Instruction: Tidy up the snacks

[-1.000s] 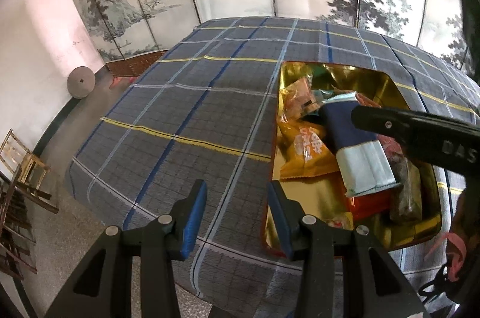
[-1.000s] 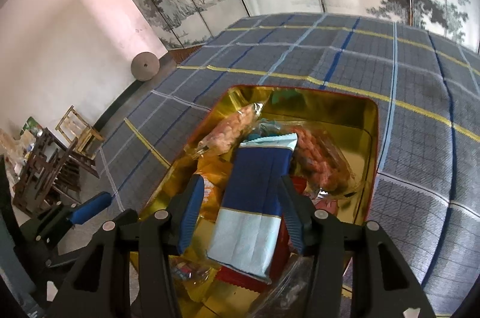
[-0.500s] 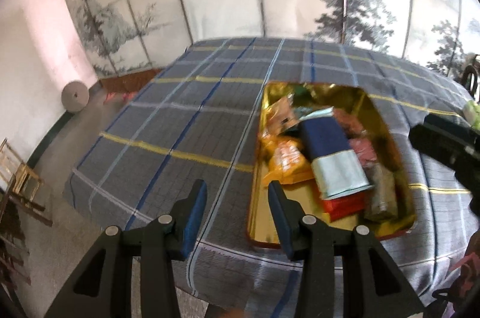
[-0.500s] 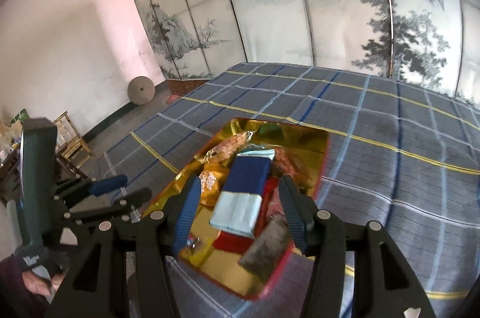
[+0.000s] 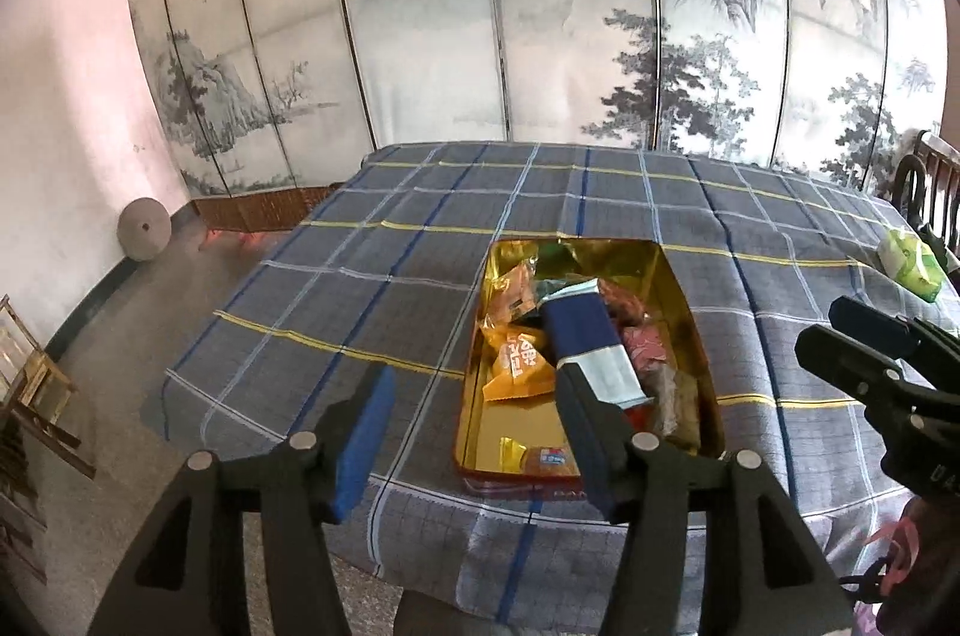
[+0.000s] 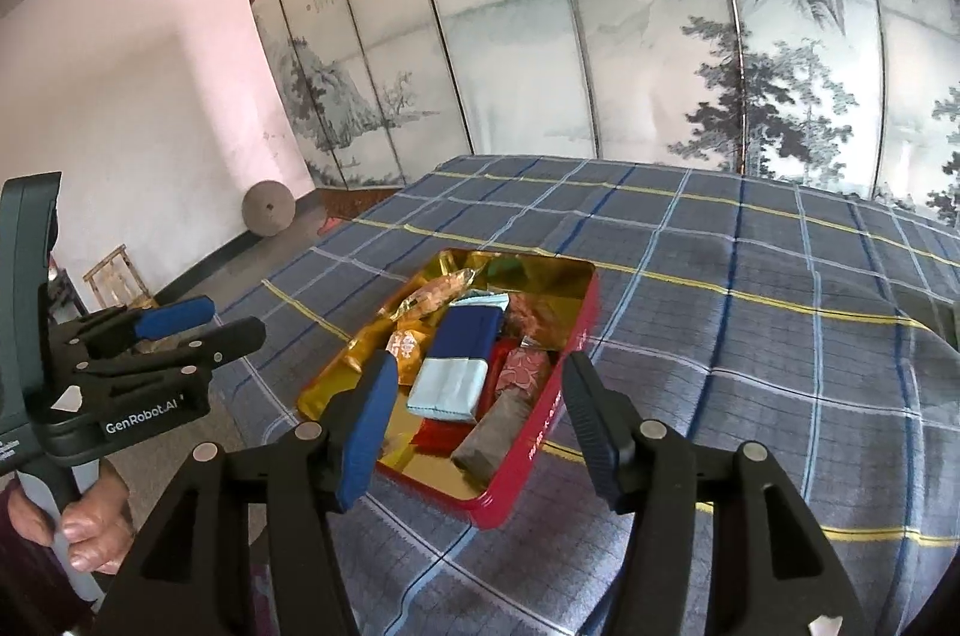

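Spanning the whole back of the room, a painted folding screen [image 5: 540, 36] stands behind the worktop [image 5: 390, 276], which is draped in a grey-blue checked cloth with yellow and blue lines. On that cloth rests a red tin [image 6: 540, 432] with a gold lining, its long side running from 6 toward 12 o'clock in the left wrist view, near the front edge. Inside it the snacks are heaped: a navy packet [image 5: 579, 330] with a pale blue end lies on top down the middle, orange packets [image 5: 519, 360] sit at its 9 o'clock side, reddish wrapped ones [image 5: 642, 345] at 3 o'clock, and a brown bar [image 6: 489, 432] lies beside the tin's right wall near the front end. The left tongs [image 5: 474, 432] hang apart above the front edge of the cloth, holding nothing. The right tongs [image 6: 480, 408] are likewise spread wide and empty, raised over the near end of the tin. A green-and-white pack [image 5: 909, 264] lies well apart at the cloth's far right, around 2 o'clock. A round stone disc [image 5: 143, 237] leans against the pink wall at 9 o'clock.
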